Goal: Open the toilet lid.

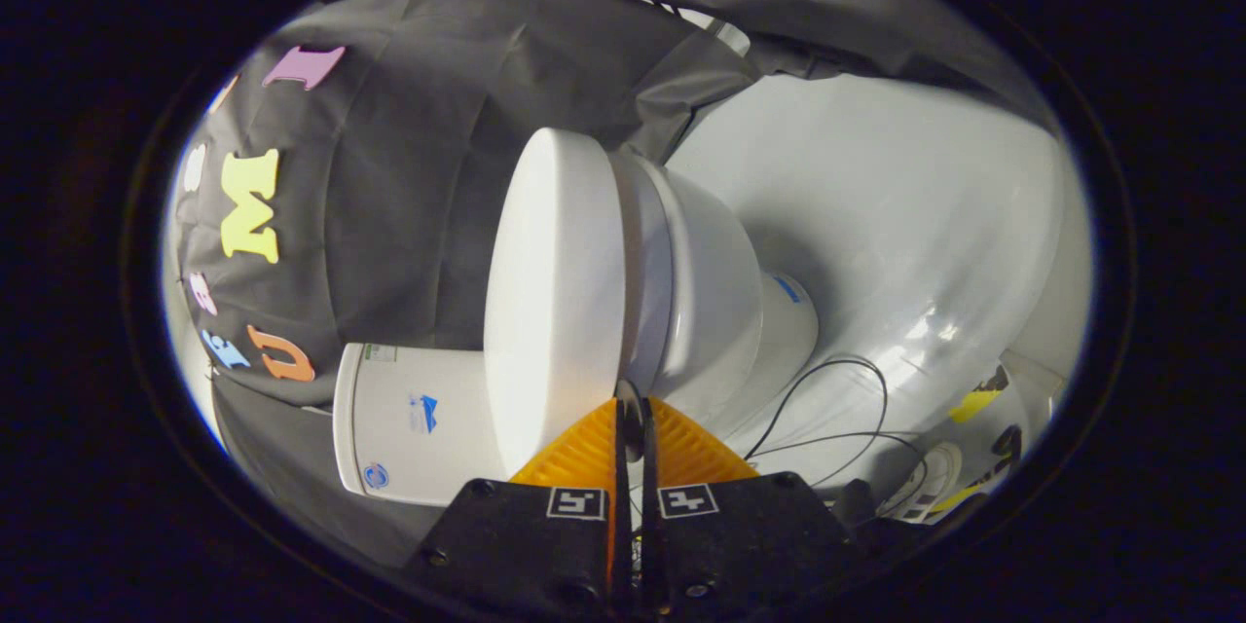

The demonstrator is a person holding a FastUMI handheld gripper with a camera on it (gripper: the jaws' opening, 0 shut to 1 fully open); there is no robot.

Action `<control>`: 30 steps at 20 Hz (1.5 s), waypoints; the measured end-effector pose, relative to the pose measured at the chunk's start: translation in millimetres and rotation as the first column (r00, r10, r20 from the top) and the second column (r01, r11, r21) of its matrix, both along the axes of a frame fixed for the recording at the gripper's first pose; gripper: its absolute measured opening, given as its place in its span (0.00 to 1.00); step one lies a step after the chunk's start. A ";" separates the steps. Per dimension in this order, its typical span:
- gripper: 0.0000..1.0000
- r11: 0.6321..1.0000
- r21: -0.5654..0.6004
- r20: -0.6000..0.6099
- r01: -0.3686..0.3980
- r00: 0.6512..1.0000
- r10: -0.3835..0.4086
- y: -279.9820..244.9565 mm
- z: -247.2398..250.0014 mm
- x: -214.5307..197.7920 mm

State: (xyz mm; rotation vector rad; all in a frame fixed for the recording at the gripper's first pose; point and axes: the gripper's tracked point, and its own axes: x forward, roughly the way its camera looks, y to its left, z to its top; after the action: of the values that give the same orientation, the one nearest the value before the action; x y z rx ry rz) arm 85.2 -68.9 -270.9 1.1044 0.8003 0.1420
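Gripper [633, 409] fingers are pinched almost together at the toilet lid's [555, 292] edge in mid-frame; I haven't lifted it yet.

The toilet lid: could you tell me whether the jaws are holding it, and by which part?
The gripper appears to pinch the toilet lid at its front rim, jaws nearly closed, the lid still down on the seat.

We see a smooth, glossy toilet lid [555, 282] over a shiny ceramic-looking bowl [711, 302]. The tank [409, 423] has a duller sheen. Matt, creased cloth [409, 195] hangs behind. The floor [905, 214] gleams. The gripper [633, 428] fingers look ribbed, nearly closed.
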 end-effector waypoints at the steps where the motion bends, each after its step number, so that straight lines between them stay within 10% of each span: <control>1: 0.07 1.000 -0.009 0.001 0.001 1.000 -0.001 -0.2 0.2 0.5; 30: 0.06 0.999 -0.049 0.232 -0.007 0.972 0.019 28.7 98.0 3.7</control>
State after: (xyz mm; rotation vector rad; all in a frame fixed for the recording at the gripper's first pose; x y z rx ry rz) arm 89.0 -40.2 -172.8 1.0154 0.5978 0.2575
